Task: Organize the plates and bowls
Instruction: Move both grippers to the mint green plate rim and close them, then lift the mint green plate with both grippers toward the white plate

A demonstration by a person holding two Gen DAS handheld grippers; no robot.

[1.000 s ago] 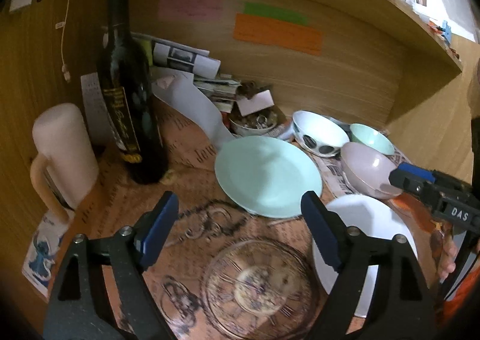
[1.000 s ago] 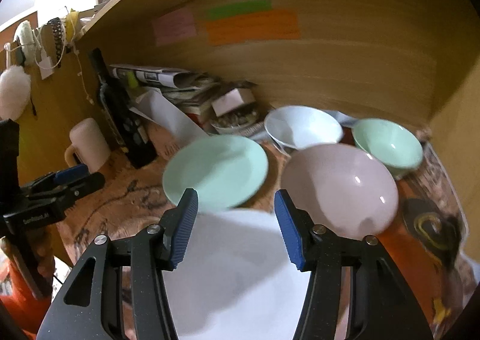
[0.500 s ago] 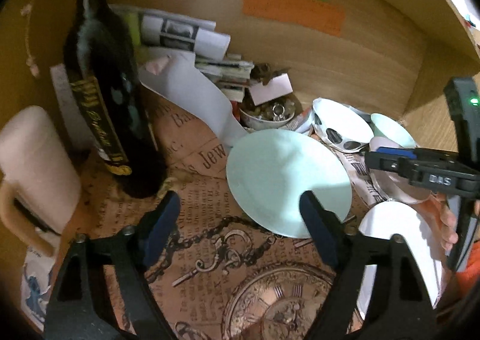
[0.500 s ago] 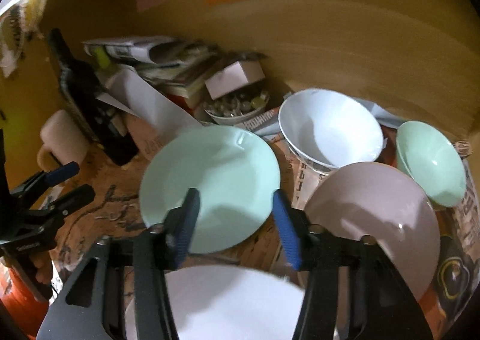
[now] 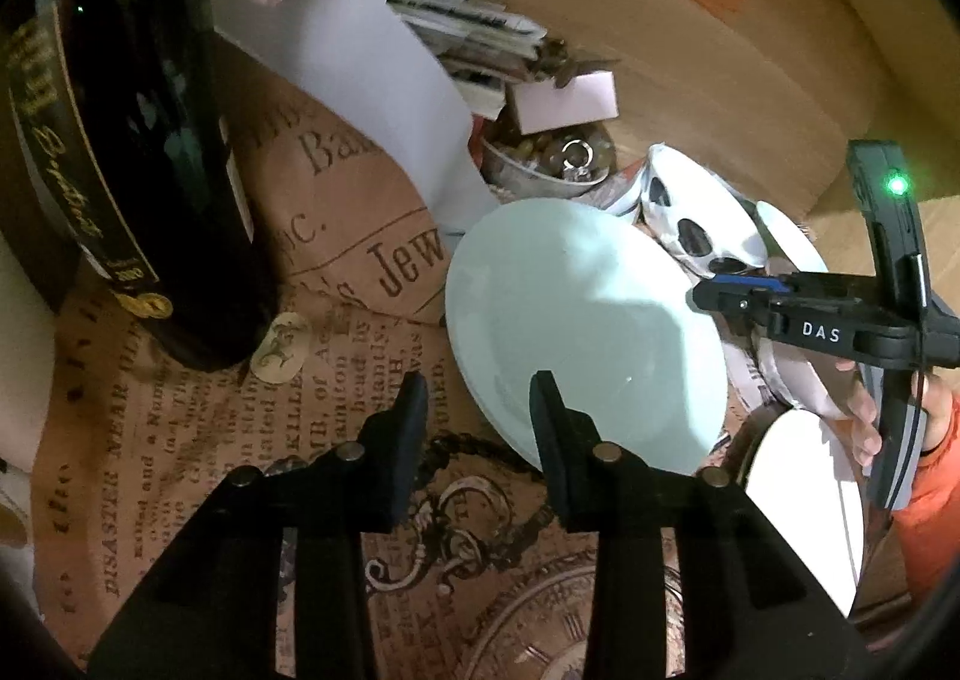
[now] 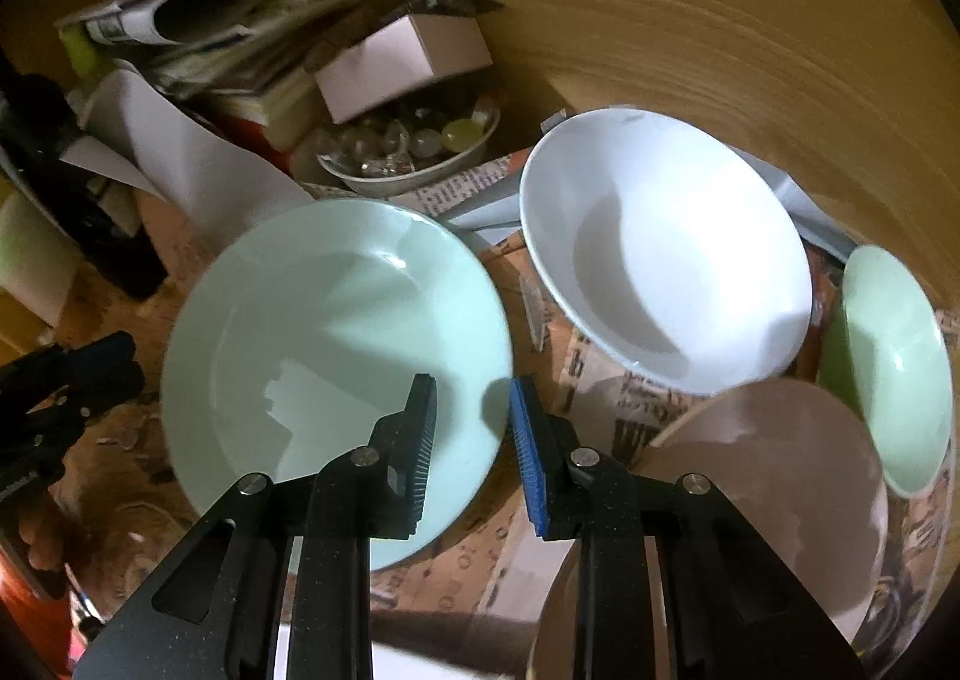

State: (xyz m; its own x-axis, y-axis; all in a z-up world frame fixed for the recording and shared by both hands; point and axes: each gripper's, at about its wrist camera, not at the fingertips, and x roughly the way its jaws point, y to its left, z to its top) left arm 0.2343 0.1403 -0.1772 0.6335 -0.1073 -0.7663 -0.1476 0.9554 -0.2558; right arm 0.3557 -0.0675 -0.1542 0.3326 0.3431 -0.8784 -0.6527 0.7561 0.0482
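Round pale mint-green plate [image 6: 336, 356] lies on the newsprint-covered worktop [image 5: 198, 440], left claw [image 5: 477, 404] spread at its near-left rim, right claw [image 6: 471, 428] spread astride its right rim, white bowl [image 6: 666, 260] just beside.

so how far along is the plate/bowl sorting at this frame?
Done: nothing stacked; the white bowl, green bowl, pink bowl and white plate all sit apart. In hand: nothing gripped, but both open grippers close on the mint plate, the right gripper straddling its rim, the left gripper at its edge. Left: all the stacking.
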